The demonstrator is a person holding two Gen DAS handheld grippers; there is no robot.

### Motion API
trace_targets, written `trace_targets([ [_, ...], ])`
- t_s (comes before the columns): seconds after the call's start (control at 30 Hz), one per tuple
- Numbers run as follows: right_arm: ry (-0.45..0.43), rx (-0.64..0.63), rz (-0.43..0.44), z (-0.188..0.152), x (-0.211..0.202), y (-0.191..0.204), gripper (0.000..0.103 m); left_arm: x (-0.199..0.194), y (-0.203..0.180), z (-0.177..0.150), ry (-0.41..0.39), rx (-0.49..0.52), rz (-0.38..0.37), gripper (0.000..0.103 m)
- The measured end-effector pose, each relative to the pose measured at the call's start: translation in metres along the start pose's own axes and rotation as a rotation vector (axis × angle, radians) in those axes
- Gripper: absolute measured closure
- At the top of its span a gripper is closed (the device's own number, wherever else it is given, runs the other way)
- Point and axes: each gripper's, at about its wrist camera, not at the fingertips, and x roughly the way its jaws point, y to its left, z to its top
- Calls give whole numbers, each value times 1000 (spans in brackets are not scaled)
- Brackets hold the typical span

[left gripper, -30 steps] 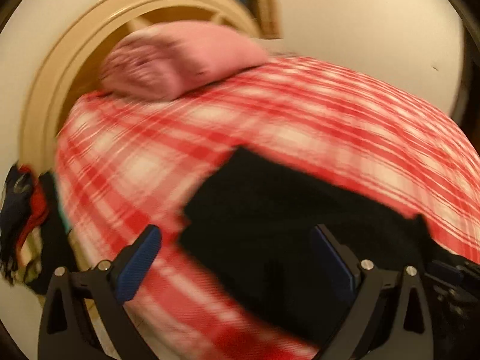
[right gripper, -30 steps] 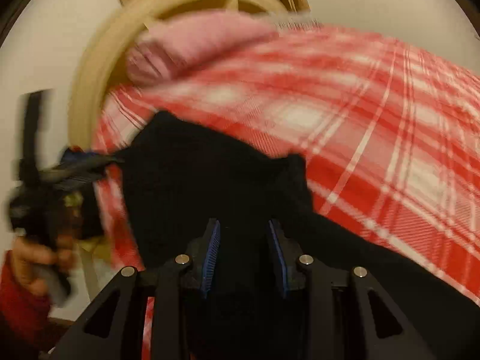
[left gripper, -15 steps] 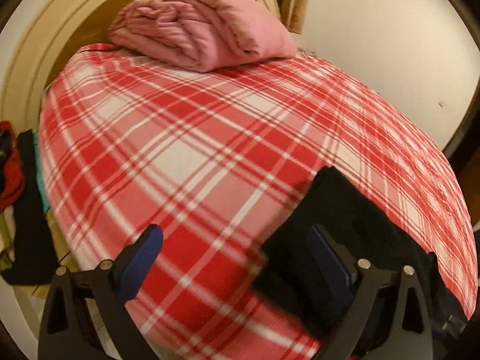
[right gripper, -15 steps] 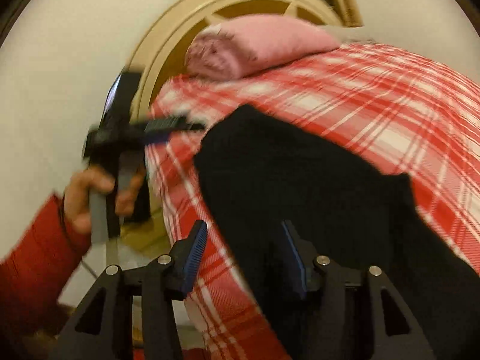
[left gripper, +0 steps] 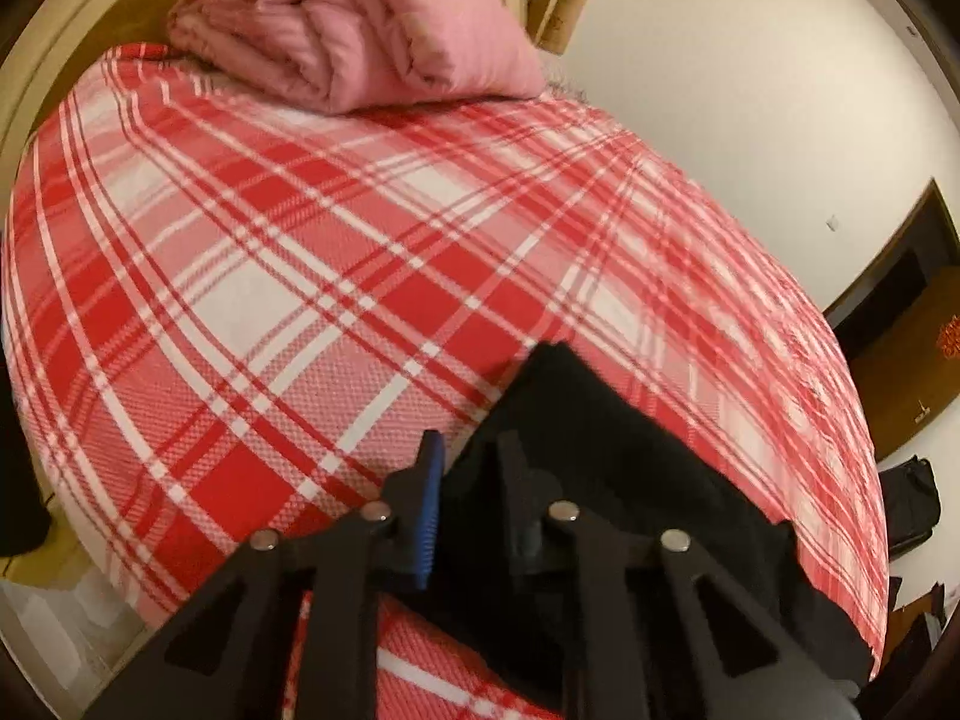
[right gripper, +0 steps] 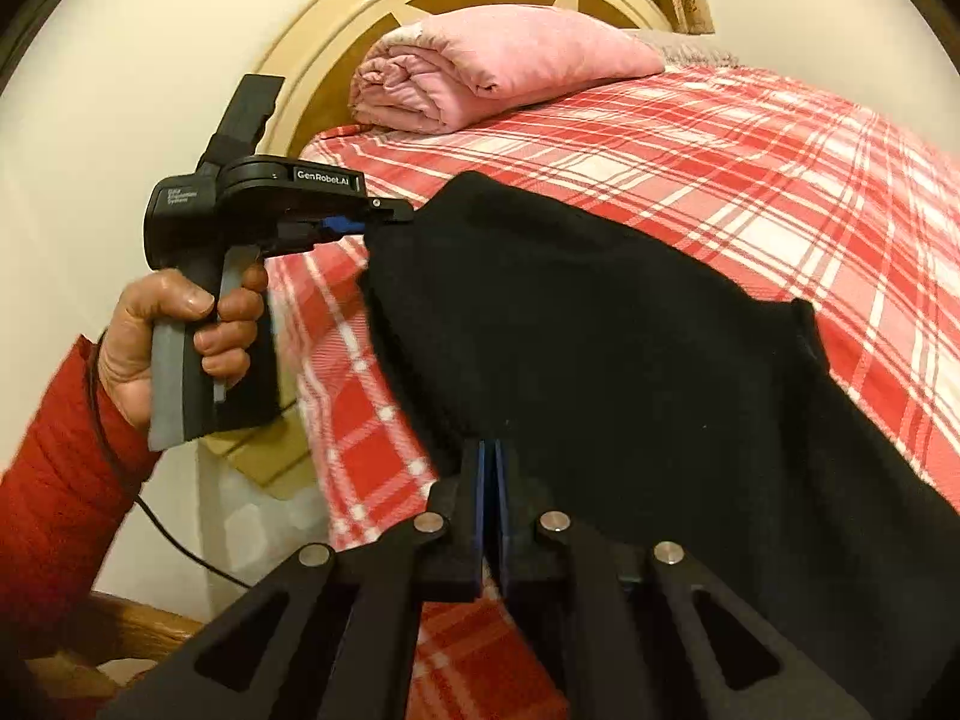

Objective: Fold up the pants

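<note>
Black pants [right gripper: 600, 348] lie on a bed [left gripper: 252, 276] covered in red and white plaid, near the foot-side edge, with part of the cloth trailing off toward the lower right. A rolled pink blanket [left gripper: 354, 24] sits well apart at the headboard end.

A second ago both tools hung with their jaws apart over the cloth — the left one very wide, with the pants off to its right side. Now both have bitten down. The left tool [left gripper: 468, 480] is closing on a corner of the pants: black cloth fills the narrow gap between its blue pads, and the right wrist view shows that same tool [right gripper: 384, 219], held by a hand [right gripper: 180, 330] in a red sleeve, pinching the far left corner of the garment. The right tool [right gripper: 489, 480] has its 2 pads pressed flat together at the near edge of the pants; the cloth reaches the pad tips, so it looks clamped on a thin fold of the hem, though the dark fabric makes the exact bite hard to read.

With 2 points along 1 edge now gripped, the likely meaning is that the pick-up for a fold is set — next that edge would be lifted and carried over the rest of the cloth. The fold itself has not begun.
</note>
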Motion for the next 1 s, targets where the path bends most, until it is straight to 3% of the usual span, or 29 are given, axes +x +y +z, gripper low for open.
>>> trace_targets([
  [0.23,89,-74,-22,-17,24,14,99,-7,11,-11,-15,8,141,84],
  [0.3,54,-96,-28,-22,26,16,99,-4,18,-12,-9,-12,201,84],
  [0.4,50,-71,8,-20,21,16,93,-17,13,-11,-70,-8,262,84],
  [0.47,33,5,125,-16,5,12,93,-30,-6,-10,-130,35,248,80],
  [0.53,-22,54,208,-16,-20,8,92,-39,-36,-12,-179,115,222,64],
  [0.6,-95,96,211,-20,-53,-2,91,-44,-60,-19,-213,171,196,50],
  [0.67,-181,167,170,-29,-91,-24,79,-42,-90,-27,-218,241,126,46],
  [0.73,-284,309,99,-49,-135,-59,41,-36,-121,-41,-197,312,73,45],
  [0.8,-386,449,12,-77,-179,-94,38,-28,-148,-58,-171,381,32,45],
  [0.87,-439,540,-148,-107,-222,-122,38,-17,-177,-78,-132,452,7,45],
  [0.9,-456,575,-283,-128,-250,-137,38,-14,-186,-85,-116,469,-5,45],
  [1.0,-453,680,-558,-177,-312,-170,38,-4,-215,-111,-68,525,-48,45],
])
